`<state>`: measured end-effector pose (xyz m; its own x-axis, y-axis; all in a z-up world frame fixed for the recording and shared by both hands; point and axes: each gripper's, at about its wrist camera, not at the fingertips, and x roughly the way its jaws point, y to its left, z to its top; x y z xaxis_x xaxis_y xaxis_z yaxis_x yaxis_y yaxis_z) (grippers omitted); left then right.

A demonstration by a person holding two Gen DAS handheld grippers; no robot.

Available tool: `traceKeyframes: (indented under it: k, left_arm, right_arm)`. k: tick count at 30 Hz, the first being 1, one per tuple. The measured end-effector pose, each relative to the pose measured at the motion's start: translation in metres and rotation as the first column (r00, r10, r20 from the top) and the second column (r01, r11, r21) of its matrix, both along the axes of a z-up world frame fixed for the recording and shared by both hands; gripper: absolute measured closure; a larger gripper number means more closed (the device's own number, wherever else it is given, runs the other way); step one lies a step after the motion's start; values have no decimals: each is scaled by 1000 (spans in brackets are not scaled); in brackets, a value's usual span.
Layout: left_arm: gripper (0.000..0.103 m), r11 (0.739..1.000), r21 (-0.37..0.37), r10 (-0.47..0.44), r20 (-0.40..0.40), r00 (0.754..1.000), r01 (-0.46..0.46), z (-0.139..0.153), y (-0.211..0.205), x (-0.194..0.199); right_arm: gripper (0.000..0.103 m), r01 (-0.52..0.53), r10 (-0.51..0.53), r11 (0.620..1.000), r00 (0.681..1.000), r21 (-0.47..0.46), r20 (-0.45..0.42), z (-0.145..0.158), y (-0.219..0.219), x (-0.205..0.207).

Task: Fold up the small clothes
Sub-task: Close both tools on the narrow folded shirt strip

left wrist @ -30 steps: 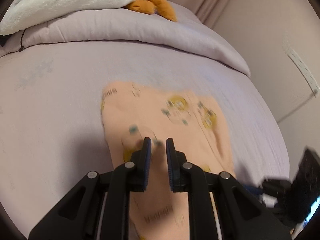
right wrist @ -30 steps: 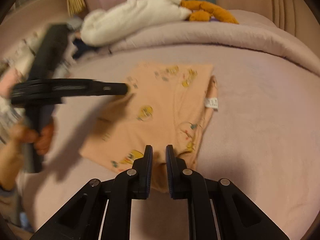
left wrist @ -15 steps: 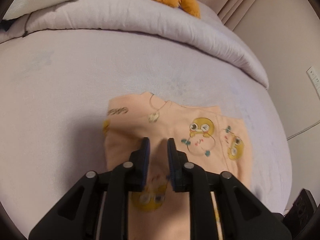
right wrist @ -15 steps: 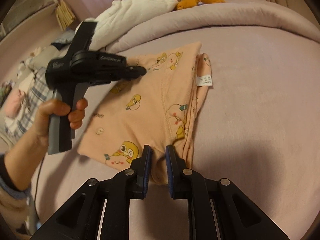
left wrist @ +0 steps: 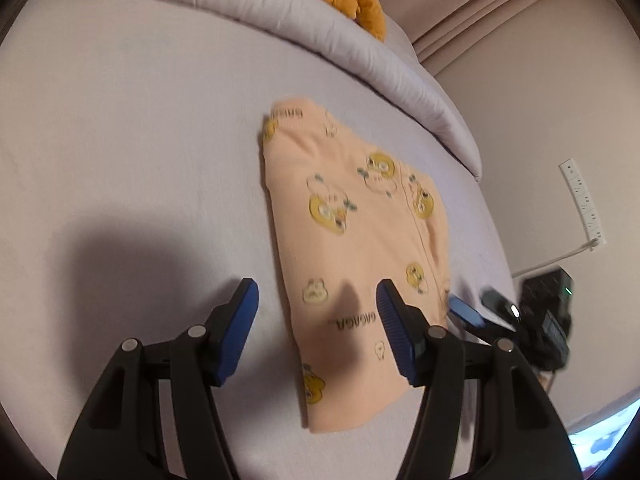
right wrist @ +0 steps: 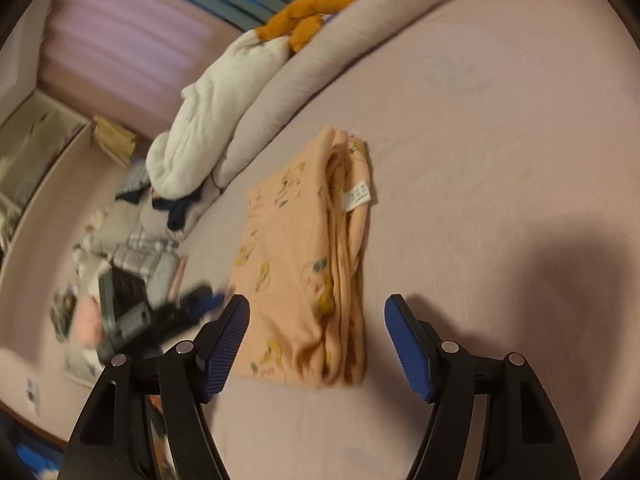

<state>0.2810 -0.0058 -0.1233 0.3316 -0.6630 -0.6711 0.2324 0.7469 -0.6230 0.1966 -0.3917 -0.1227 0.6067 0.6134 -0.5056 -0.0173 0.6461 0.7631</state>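
Both grippers have let go and pulled back: half a second ago each had its fingers pressed together on the fabric, and now the left gripper point(left wrist: 318, 322) hangs with its jaws spread wide above the near end of the peach garment point(left wrist: 352, 248), while the right gripper point(right wrist: 318, 344) is spread just as wide, holding nothing, hovering at its own near end of the garment. And there it lies, the peach garment with its yellow cartoon print, folded into a long narrow packet on the lilac bedsheet point(left wrist: 140, 140), well short of the rolled duvet point(left wrist: 360, 52) at the head of the bed. From the right wrist view the layered edges stack up along one side, the white care label point(right wrist: 358, 196) poking out near the far end. My read: the lengthwise fold is down, and a crosswise fold, near end over to far end, looks like the step left. To do it cleanly, each gripper wants to bite through all the layers at a near corner, not just the top sheet, lift both corners level, and carry them over together so the stacked edge does not fan open. That thick, bunched side is the one likely to slip. The other small clothes point(right wrist: 140, 256) wait in a pile off the bed's edge.
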Motion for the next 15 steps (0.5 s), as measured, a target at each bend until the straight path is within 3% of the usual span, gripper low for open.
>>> traceKeyframes:
  k: [3,8,15]
  left_arm:
    - [42,999,-39,-2,-34,999,1,-9,-8,5]
    - [42,995,-98,-14,-42,999,9,-12,-11,5]
    - [39,995,-83,-64,-22,998,62,-15,-33,13]
  right_arm:
    - [33,11,-11,1000,999,12,-43,-6,7,15]
    - [33,-17,15,999,999,-39,-34,0,22,24]
    - [34,-31,30,999,999,-29,-34,-3,27,45]
